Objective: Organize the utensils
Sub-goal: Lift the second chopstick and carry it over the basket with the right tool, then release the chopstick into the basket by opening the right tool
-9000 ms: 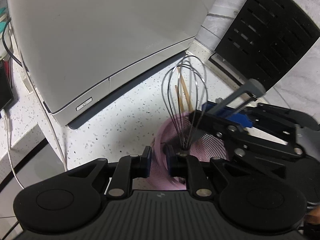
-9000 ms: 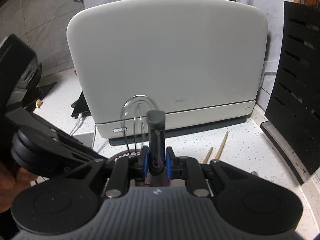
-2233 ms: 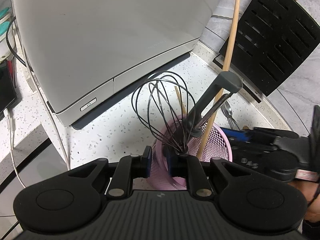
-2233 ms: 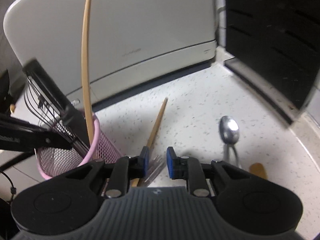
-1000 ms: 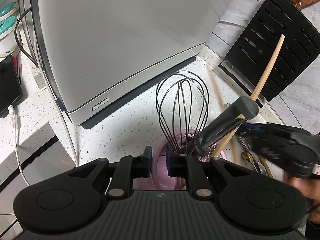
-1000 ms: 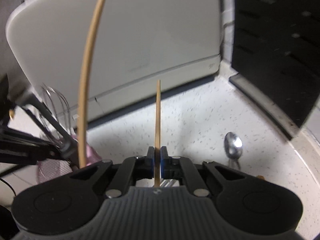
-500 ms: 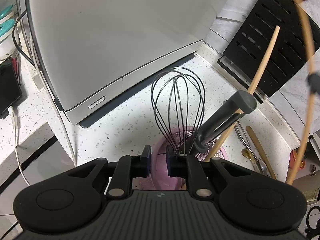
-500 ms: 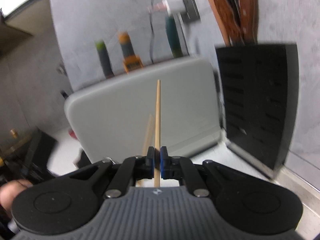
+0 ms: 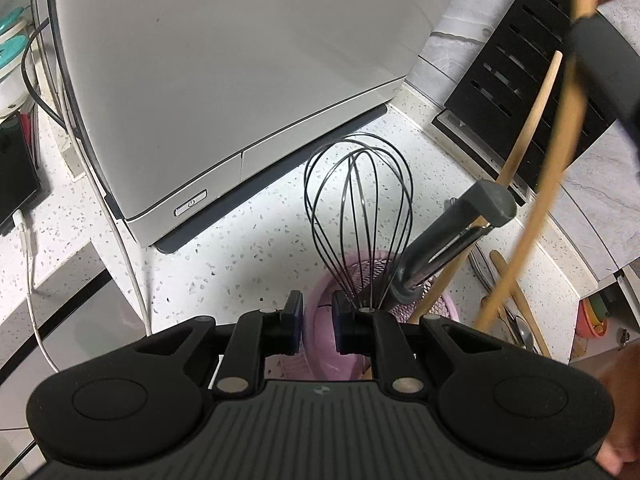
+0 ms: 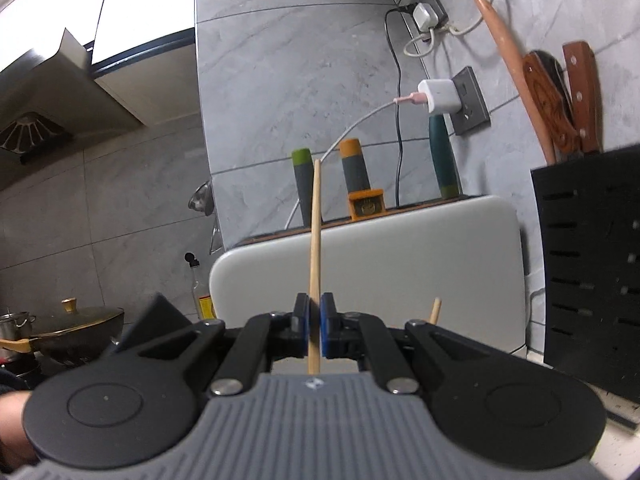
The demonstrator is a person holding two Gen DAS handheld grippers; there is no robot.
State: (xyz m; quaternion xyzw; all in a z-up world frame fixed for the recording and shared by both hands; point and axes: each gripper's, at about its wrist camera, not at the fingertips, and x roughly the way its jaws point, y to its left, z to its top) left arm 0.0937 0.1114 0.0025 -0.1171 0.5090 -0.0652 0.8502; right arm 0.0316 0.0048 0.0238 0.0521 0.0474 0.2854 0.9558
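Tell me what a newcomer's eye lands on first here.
Probably the black wire whisk standing up out of the pink mesh holder, whose rim the left hand-held gripper pinches. Next, the wooden chopstick clamped upright in the right hand-held gripper, in front of the big white appliance.

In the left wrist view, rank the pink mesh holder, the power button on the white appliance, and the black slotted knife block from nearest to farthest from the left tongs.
1. Pink mesh holder: its rim sits between the left tongs.
2. Power button: up and to the left, on the white appliance's front edge.
3. Black slotted knife block: far upper right, against the wall.
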